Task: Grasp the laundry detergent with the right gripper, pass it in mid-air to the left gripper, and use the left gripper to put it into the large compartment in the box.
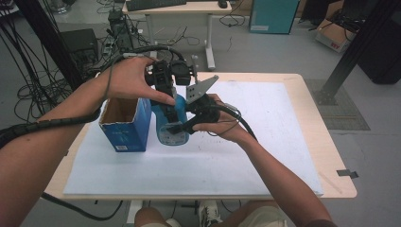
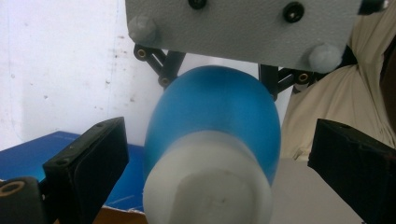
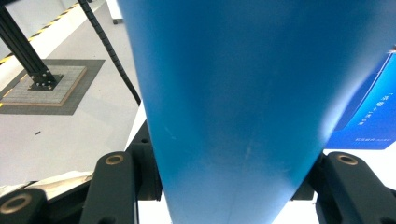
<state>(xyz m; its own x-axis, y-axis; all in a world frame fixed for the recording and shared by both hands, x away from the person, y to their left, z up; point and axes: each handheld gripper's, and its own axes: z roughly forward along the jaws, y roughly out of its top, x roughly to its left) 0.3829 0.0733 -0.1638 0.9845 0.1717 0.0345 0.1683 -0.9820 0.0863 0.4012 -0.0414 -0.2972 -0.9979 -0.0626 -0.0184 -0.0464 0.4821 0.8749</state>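
A blue bottle [image 1: 171, 128] with a white cap [image 2: 208, 186] stands upright on the white sheet, right beside an open-topped blue box [image 1: 124, 124]. My right gripper [image 1: 183, 126] is shut on the bottle's body from the right; in the right gripper view the blue bottle [image 3: 233, 107] sits tight between both jaws. My left gripper [image 1: 168, 100] hovers over the bottle's top, pointing down. Its jaws stand open on either side of the cap with gaps to both. The right gripper's grey plate [image 2: 243, 28] shows beyond the bottle, and the blue box [image 3: 369, 112] lies behind it.
A white sheet [image 1: 265, 142] covers most of the wooden table [image 1: 331, 156]. Beyond the table stand a desk [image 1: 179, 9], floor cables [image 1: 28, 85] and a black frame post [image 1: 354, 47]. The right half of the sheet is bare.
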